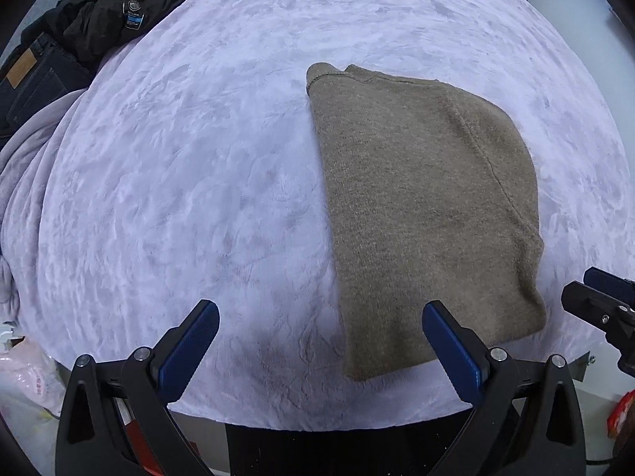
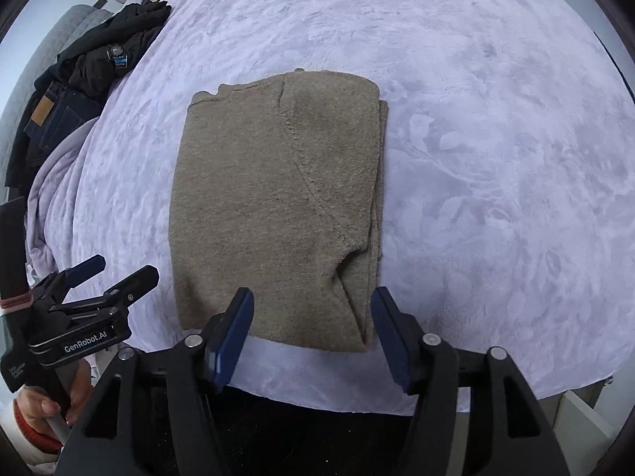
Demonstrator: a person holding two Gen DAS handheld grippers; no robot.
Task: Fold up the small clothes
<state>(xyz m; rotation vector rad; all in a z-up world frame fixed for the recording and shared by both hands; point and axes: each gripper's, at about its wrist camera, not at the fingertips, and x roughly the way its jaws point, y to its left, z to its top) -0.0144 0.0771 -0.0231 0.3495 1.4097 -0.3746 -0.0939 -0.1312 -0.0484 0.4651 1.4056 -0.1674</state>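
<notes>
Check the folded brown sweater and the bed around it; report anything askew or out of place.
Little stands out. The brown sweater lies folded flat on the lavender blanket, though lower layers peek out along its right edge, so the fold is slightly uneven. Black clothes and jeans sit heaped, unfolded, at the far left corner.

One legible marking: "GenRobot.AI" in white letters on the black body of the left claw (image 2: pixel 109 273), seen from the right wrist view. The badge on the black jacket (image 1: pixel 133 14) is unreadable.
</notes>
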